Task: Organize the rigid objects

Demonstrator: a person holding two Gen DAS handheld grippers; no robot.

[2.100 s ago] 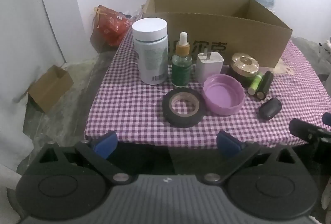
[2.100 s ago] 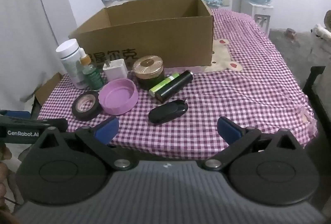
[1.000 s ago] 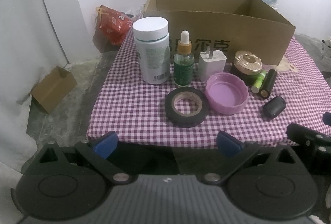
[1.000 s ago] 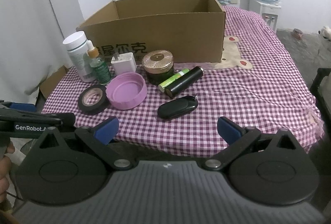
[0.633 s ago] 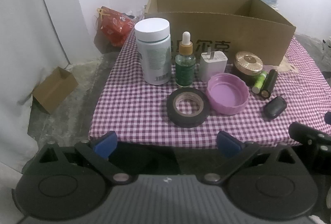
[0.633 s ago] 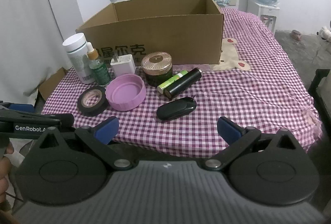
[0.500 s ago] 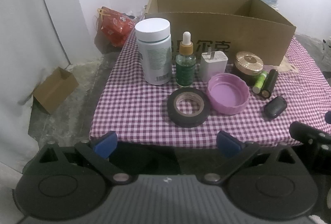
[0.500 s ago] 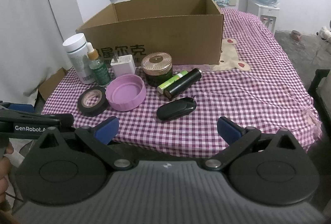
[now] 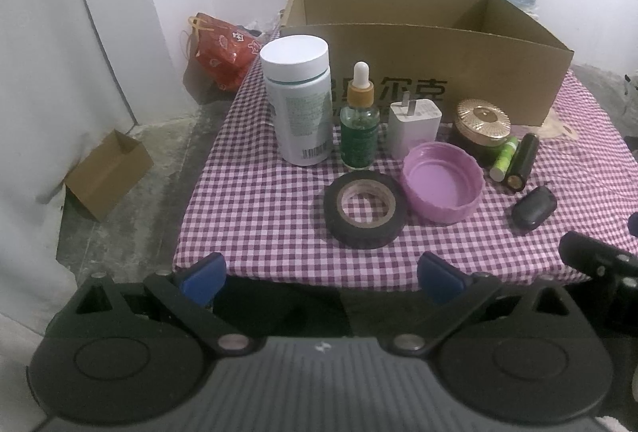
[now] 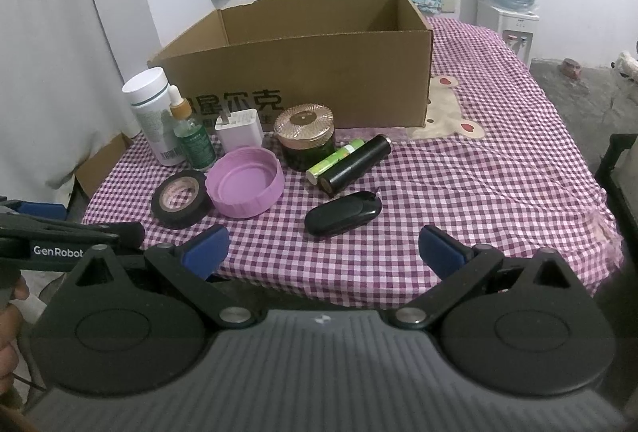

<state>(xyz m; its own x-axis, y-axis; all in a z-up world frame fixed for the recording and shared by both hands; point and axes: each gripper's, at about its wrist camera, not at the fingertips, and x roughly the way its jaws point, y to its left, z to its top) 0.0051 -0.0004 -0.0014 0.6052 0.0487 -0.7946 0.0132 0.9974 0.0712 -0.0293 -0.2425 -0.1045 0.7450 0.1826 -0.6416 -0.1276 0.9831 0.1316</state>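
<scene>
Two handheld tools are hovering at the near edge of a desk point(image 9: 255, 209) covered in purple checked cloth. The left tool point(image 9: 321, 274) and the right tool point(image 10: 323, 246) are both spread wide and holding nothing.

Small rigid items are sitting in a cluster in front of an open cardboard box point(image 10: 319, 73): a white bottle point(image 9: 297, 101), a green dropper bottle point(image 9: 359, 129), a white charger point(image 9: 414, 127), a gold-lidded jar point(image 10: 306, 137), a purple lid point(image 9: 440, 185), a black tape roll point(image 9: 365, 209), two cylinders lying side by side and touching, and a black key fob point(image 10: 343, 216).

The packing appears not yet begun. The fob is lying nearest the right tool; approaching it squarely across its narrow width and closing low against the cloth would likely keep it from skidding. The tall bottles could tip if brushed.
</scene>
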